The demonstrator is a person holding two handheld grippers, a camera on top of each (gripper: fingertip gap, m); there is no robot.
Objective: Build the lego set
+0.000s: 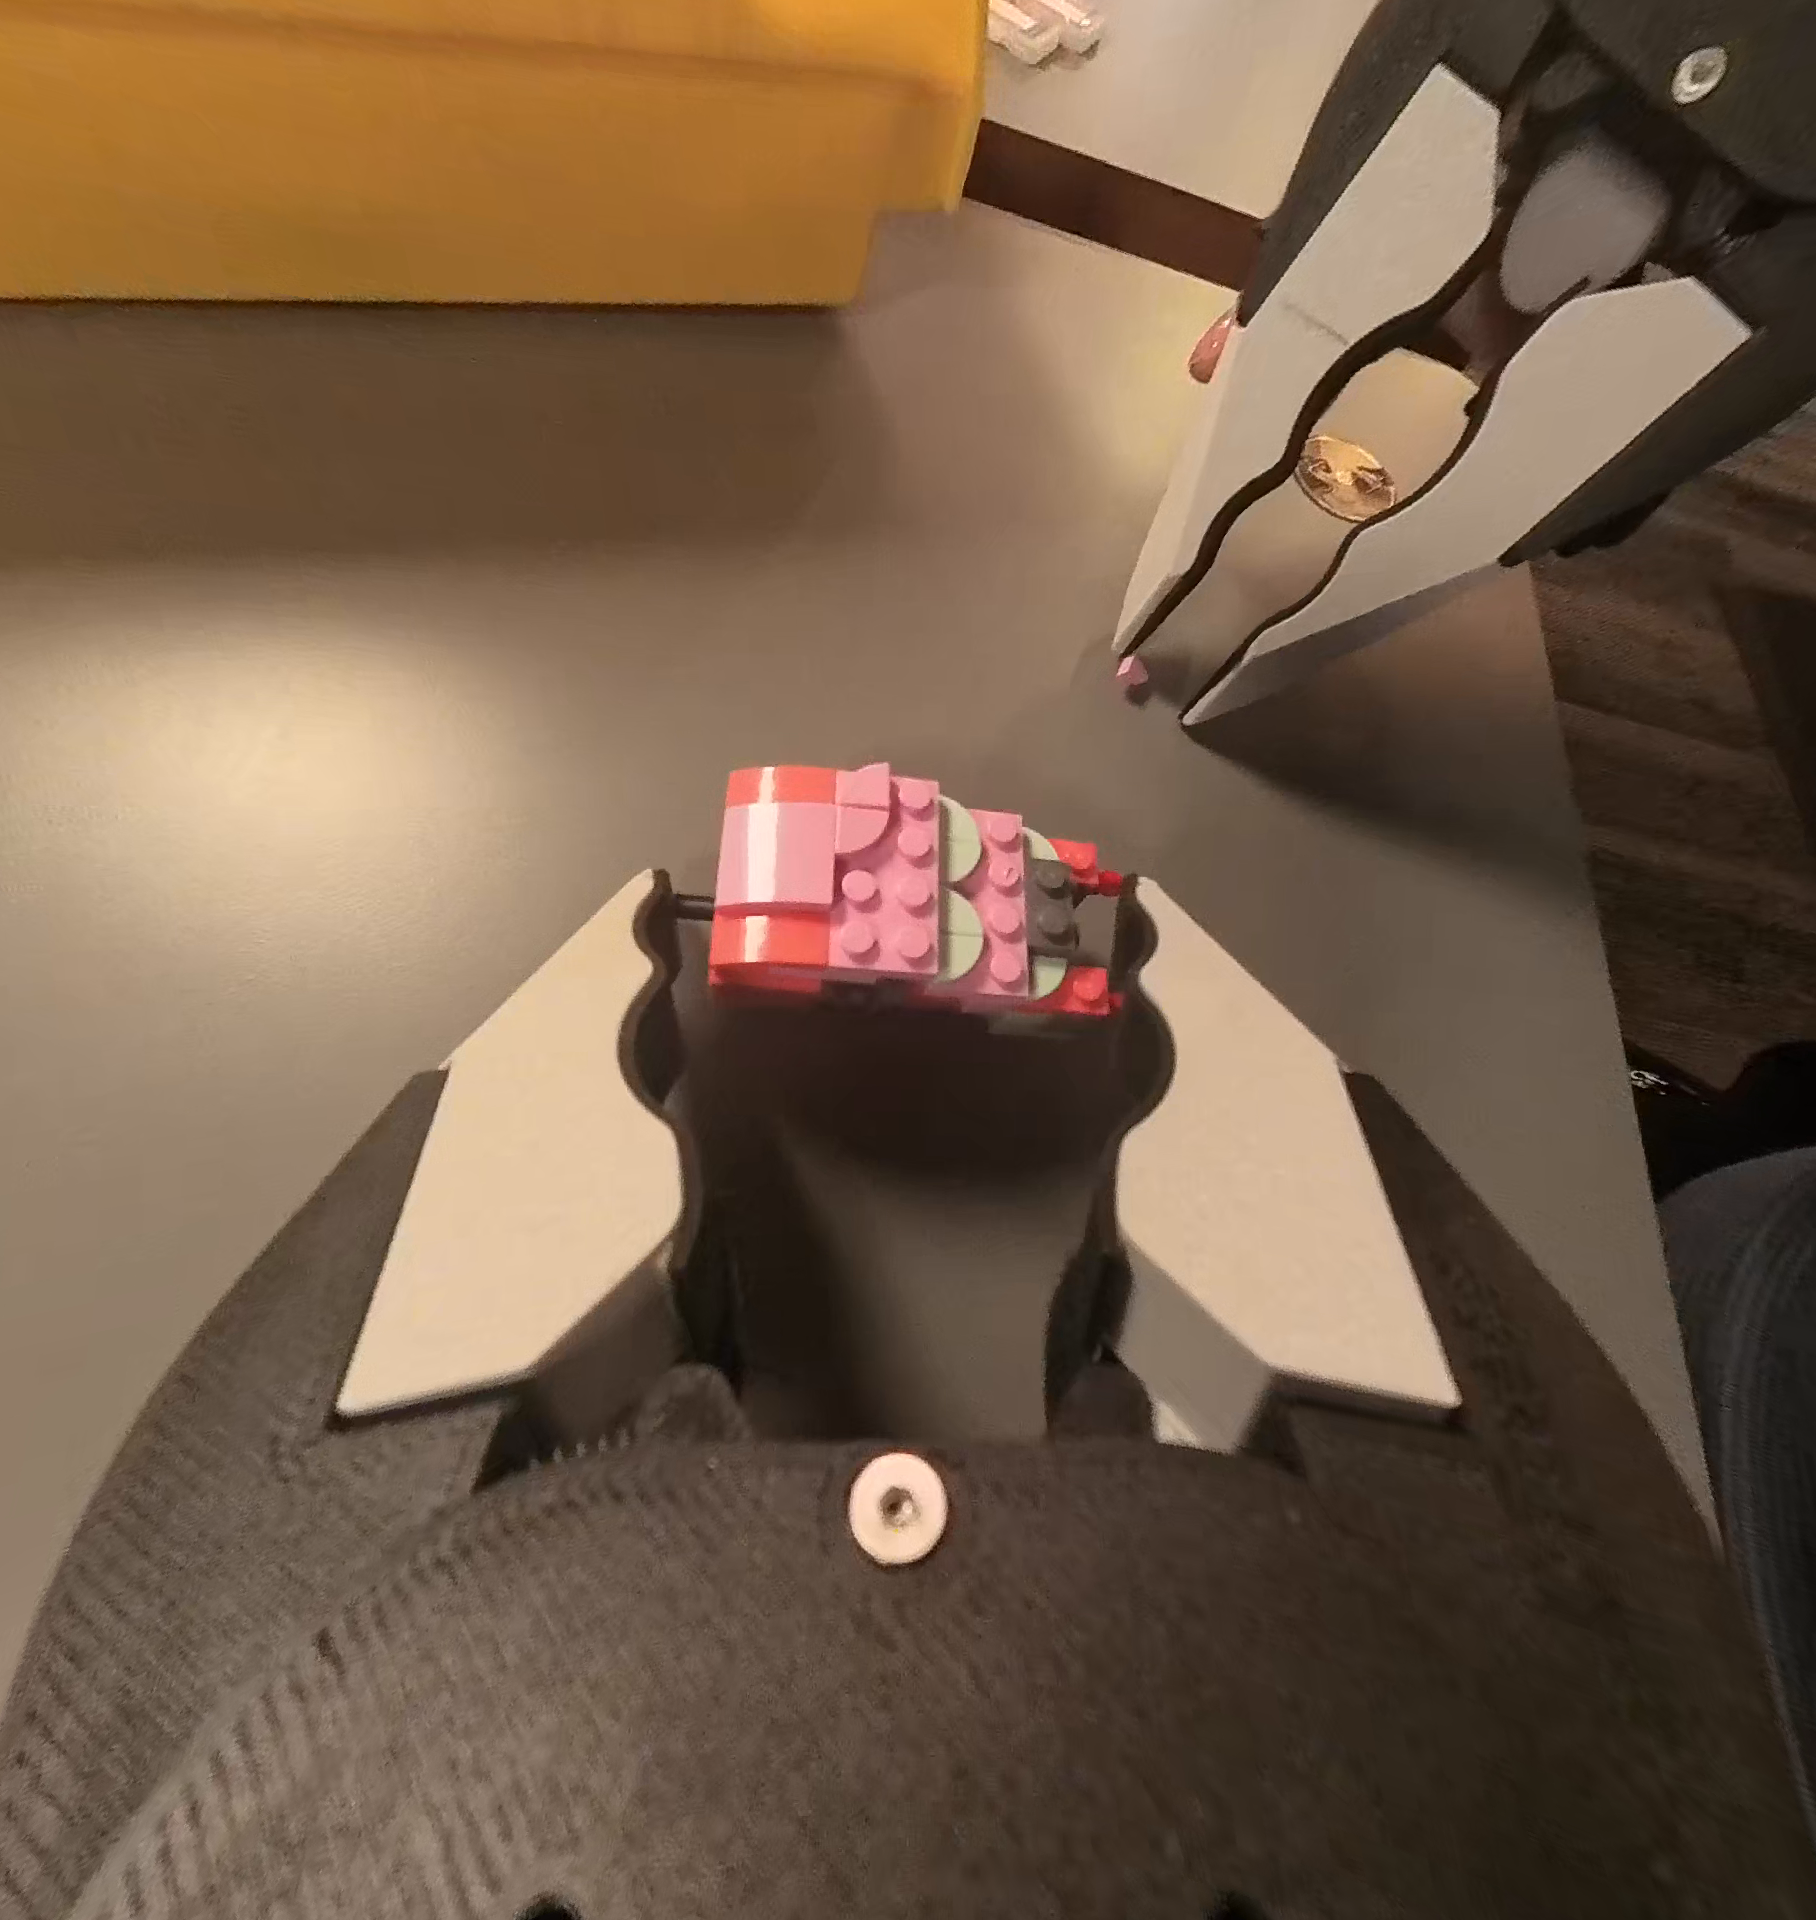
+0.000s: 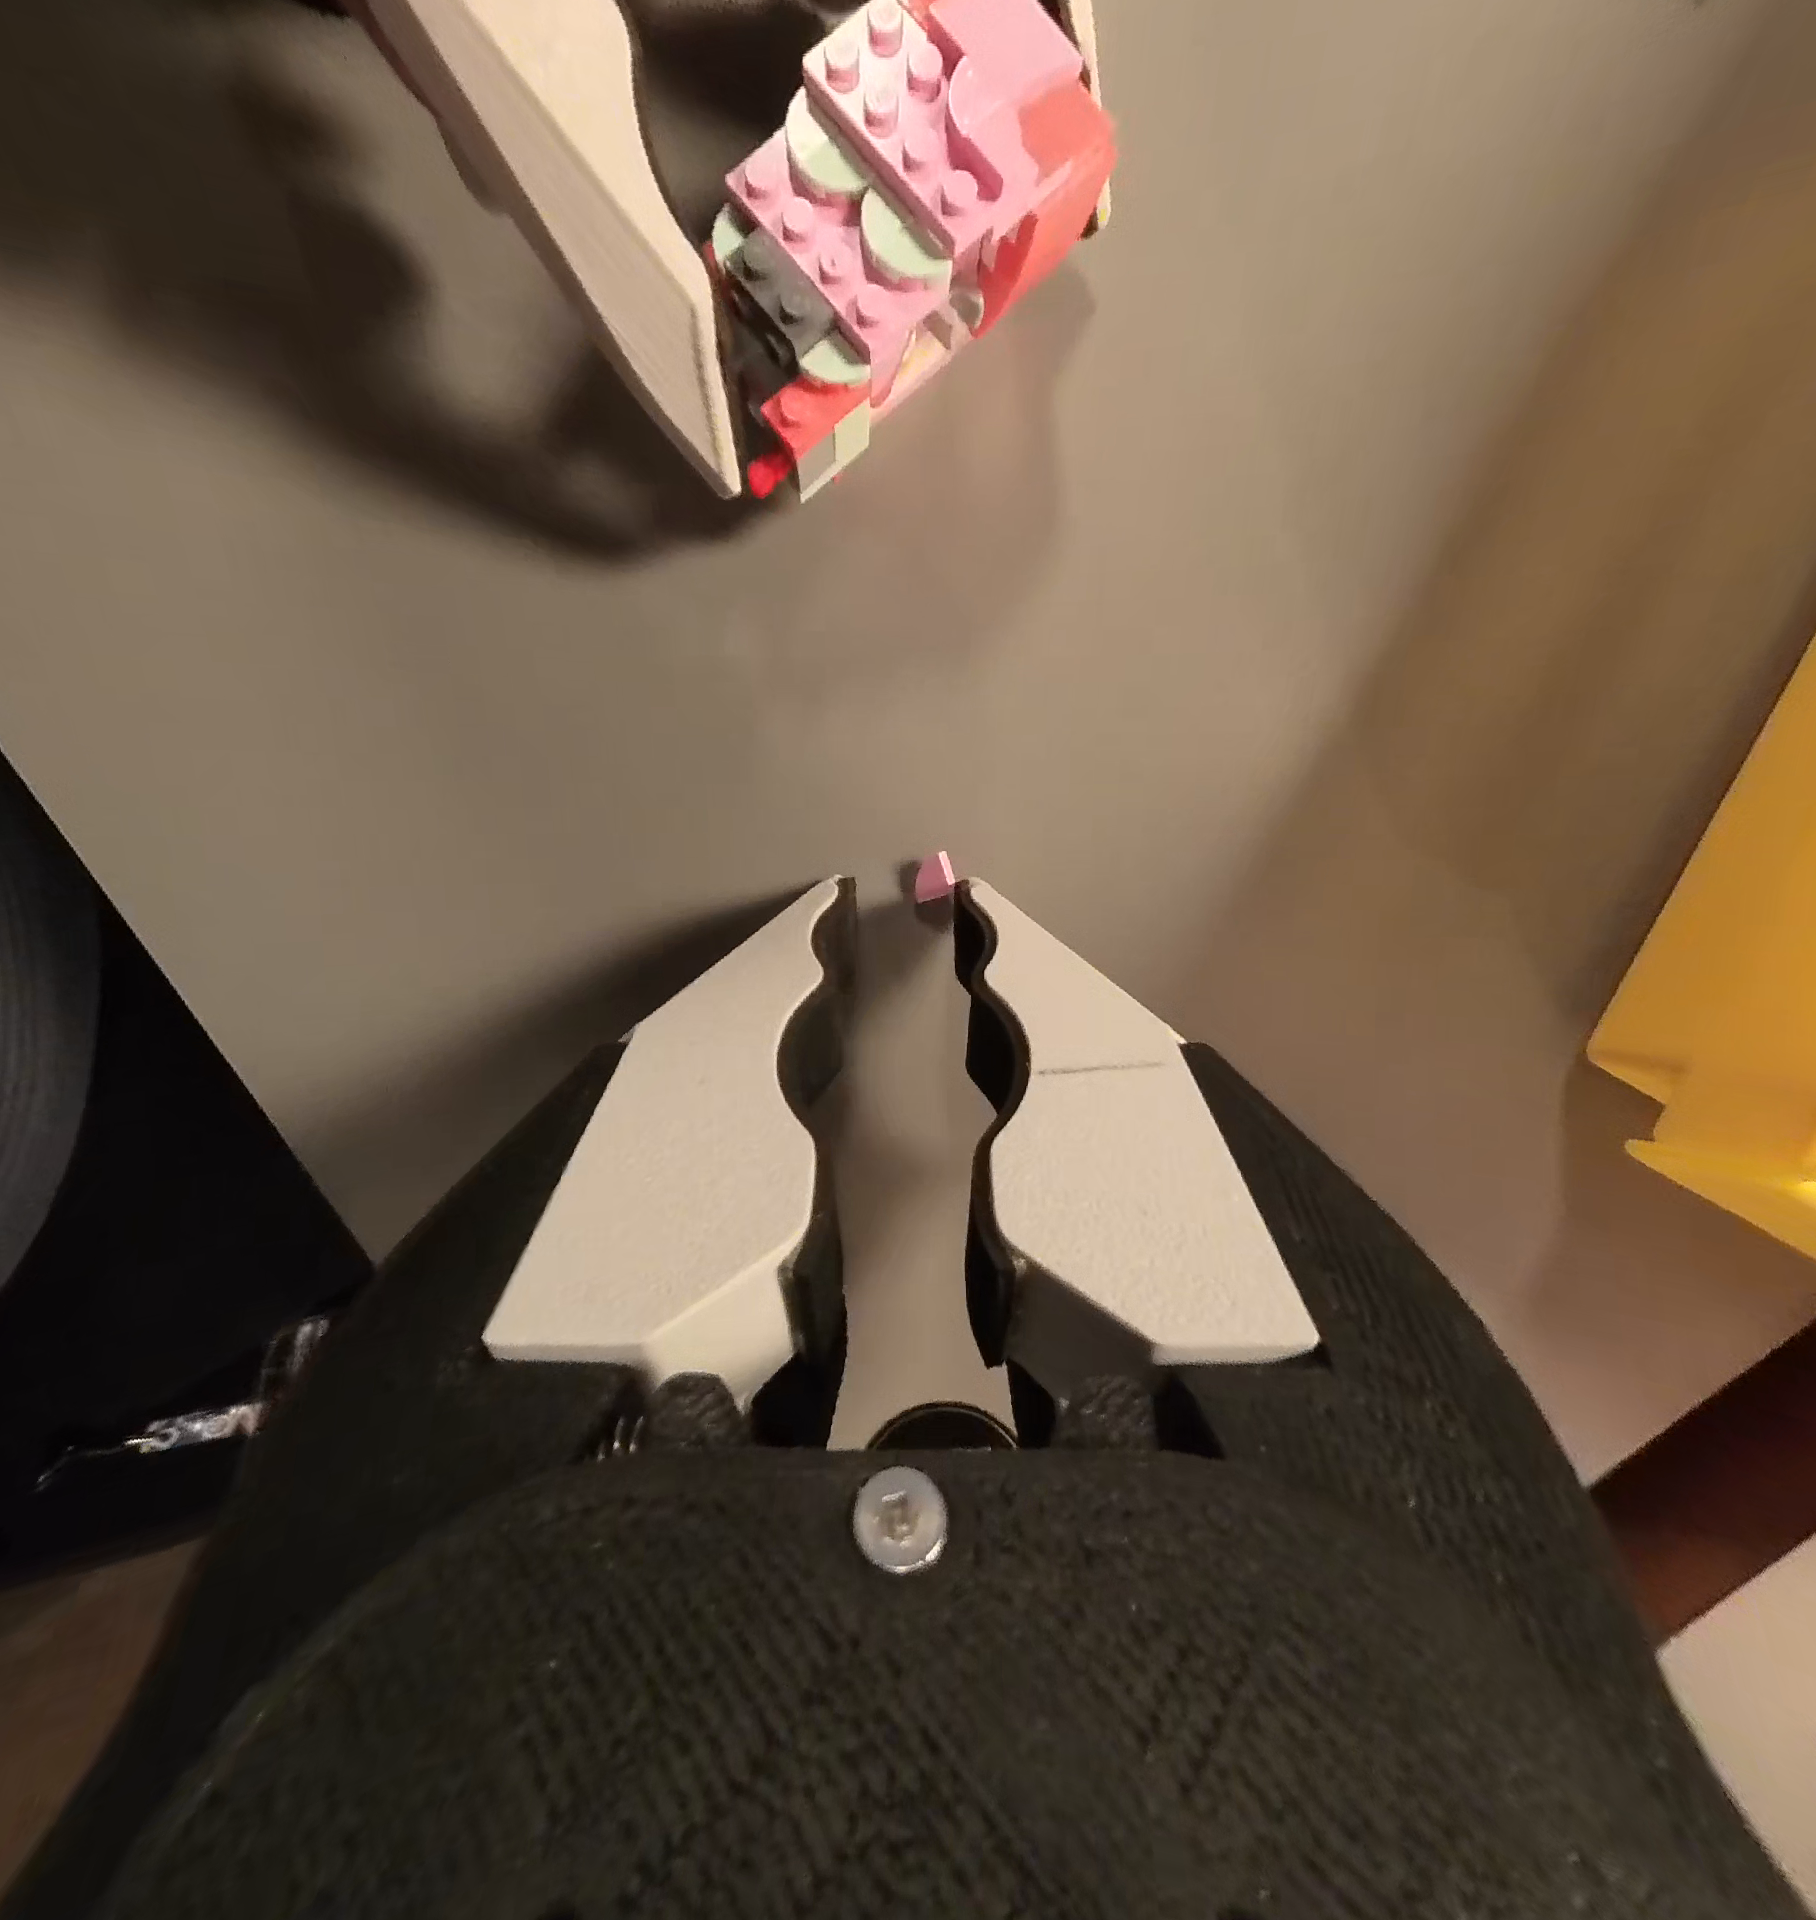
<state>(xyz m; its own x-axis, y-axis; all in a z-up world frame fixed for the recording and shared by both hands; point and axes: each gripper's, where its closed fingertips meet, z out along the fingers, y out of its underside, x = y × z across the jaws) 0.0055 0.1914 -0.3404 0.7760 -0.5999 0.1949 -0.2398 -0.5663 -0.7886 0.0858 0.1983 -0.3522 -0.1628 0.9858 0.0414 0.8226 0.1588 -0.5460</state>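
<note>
Black claw (image 1: 899,904), grey wavy-edged fingers (image 1: 530,1132)

Worktop (image 1: 364,644) mostly bare: wide free lane left and ahead of the left claw (image 1: 899,914), up to the yellow box (image 1: 416,156) at the far edge. Gap btwn the left claw's fingers is filled by the brick model (image 1: 883,894), so no way through there. To its right the right claw (image 2: 904,894) stands tip-down at the worktop's edge, fingers a little apart, a small pink piece (image 2: 935,875) just beside one tip. Open strip btwn the two claws. Right side: worktop edge, then a person's leg (image 1: 1766,1455).
</note>
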